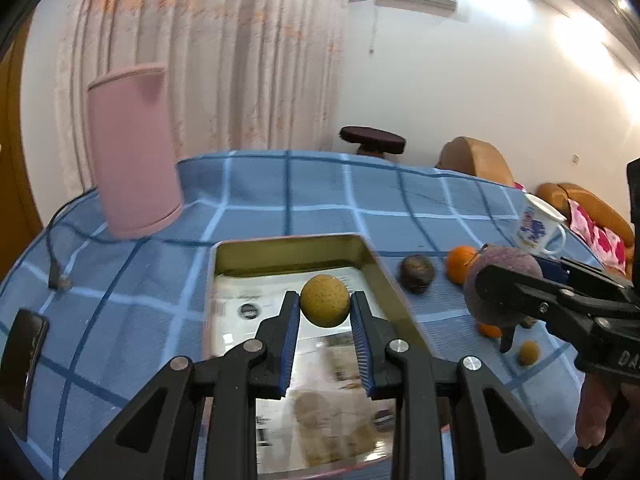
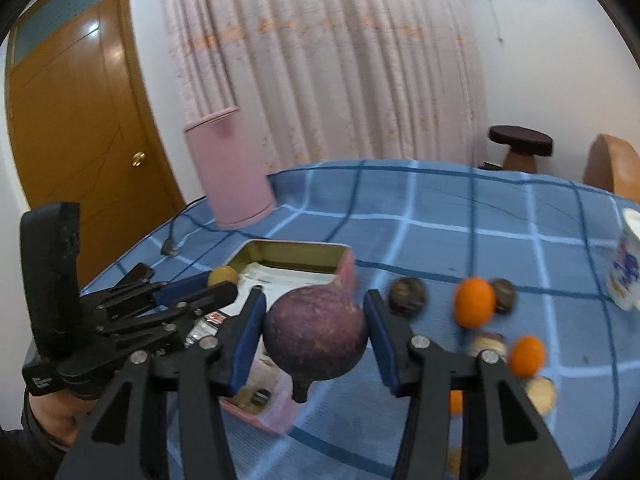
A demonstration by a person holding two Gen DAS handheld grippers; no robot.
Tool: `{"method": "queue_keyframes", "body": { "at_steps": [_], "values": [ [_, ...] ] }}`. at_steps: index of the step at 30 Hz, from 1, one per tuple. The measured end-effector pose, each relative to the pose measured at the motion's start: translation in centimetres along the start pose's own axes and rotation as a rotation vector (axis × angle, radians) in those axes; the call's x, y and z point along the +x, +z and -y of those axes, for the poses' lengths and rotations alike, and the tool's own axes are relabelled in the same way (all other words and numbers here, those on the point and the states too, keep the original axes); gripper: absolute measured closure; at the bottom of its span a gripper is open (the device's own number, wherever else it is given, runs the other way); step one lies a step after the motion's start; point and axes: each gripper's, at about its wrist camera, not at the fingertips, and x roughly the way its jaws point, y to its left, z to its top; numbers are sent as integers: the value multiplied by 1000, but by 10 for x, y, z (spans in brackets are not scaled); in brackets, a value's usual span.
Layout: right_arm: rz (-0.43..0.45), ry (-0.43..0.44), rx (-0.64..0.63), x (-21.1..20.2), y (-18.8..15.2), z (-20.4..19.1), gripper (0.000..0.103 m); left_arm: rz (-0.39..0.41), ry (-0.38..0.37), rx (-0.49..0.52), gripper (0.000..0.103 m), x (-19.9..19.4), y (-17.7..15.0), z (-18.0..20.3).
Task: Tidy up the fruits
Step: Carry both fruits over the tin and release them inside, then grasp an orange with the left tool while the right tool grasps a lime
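Observation:
My left gripper [image 1: 325, 306] is shut on a small speckled yellow fruit [image 1: 325, 300] and holds it above the open metal tin [image 1: 288, 250]. My right gripper [image 2: 315, 334] is shut on a large round purple fruit [image 2: 315, 332] with a short stem, held above the tin's right edge [image 2: 346, 270]. It also shows in the left wrist view [image 1: 496, 280]. On the blue checked cloth lie loose fruits: a dark brown one [image 1: 417, 274], an orange [image 1: 460, 264], oranges [image 2: 474, 302] [image 2: 526, 355], and a small yellow one [image 1: 529, 353].
A tall pink cylinder [image 1: 134, 152] stands at the back left of the table. A white printed mug [image 1: 538, 226] stands at the right. A black cable and plug [image 1: 60, 280] and a dark phone [image 1: 22, 360] lie at the left. Chairs and a stool stand beyond.

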Motion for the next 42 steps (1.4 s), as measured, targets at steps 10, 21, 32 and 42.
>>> {"method": "queue_keyframes", "body": {
  "at_steps": [10,21,32,42],
  "values": [
    [-70,-1,-61,49,-9,-30,50,-25,46,-58,76,7,-9,-35],
    [-99,24,-132,60,-23,-49,43,-49,81,-47,75,13,-14,-36],
    [-22,-183,-136,-13,-47,-4,31,-1,35,-22,35,-3,-13,-6],
    [-56,-355,-7,-60,-74,67,31,-19,-52,98,35,3,-11,62]
  ]
}}
